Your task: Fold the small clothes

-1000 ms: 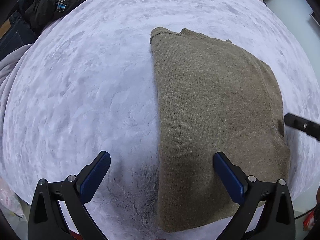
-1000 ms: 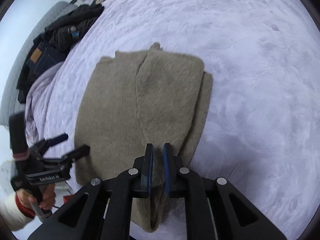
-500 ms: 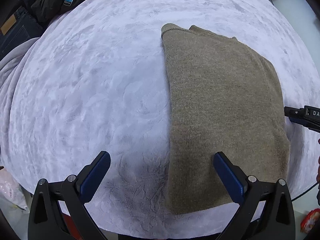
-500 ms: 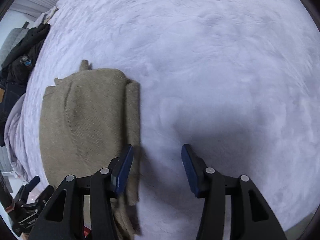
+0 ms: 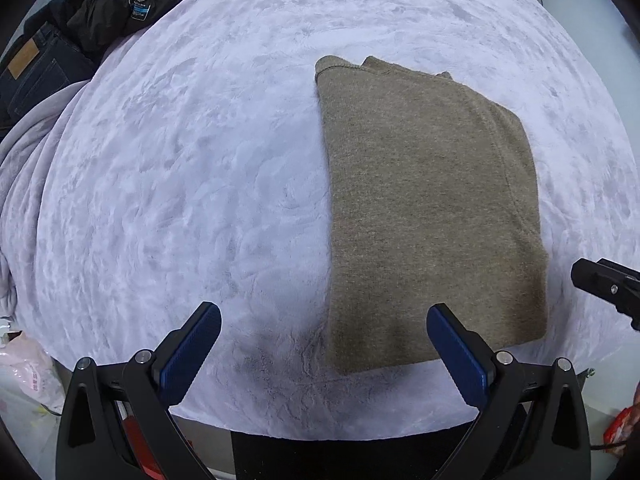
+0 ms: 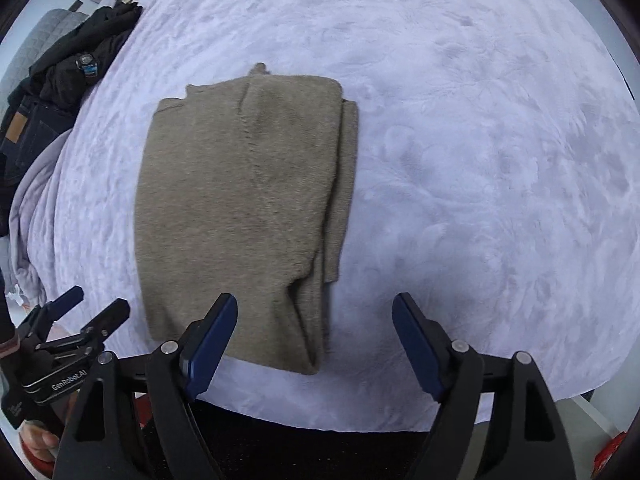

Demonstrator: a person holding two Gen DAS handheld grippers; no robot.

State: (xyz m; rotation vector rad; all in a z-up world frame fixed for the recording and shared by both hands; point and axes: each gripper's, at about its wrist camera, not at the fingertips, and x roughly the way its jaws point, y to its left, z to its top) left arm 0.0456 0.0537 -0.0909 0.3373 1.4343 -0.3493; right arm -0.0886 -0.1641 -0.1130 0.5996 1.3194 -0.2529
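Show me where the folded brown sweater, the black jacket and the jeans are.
folded brown sweater [image 5: 432, 208], left wrist view, middle of top layer.
black jacket [image 5: 116, 12], left wrist view, its front.
jeans [image 5: 40, 68], left wrist view, beside leather patch.

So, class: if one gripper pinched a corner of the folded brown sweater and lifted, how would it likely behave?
The brown sweater is soft knit lying in loose layers, so it would probably droop and the fold come undone. Pushed, it would likely bunch rather than slide, since the fleecy blanket looks grippy. It cannot roll or tip: it lies flat.

left gripper wide, empty | folded sweater flat on blanket
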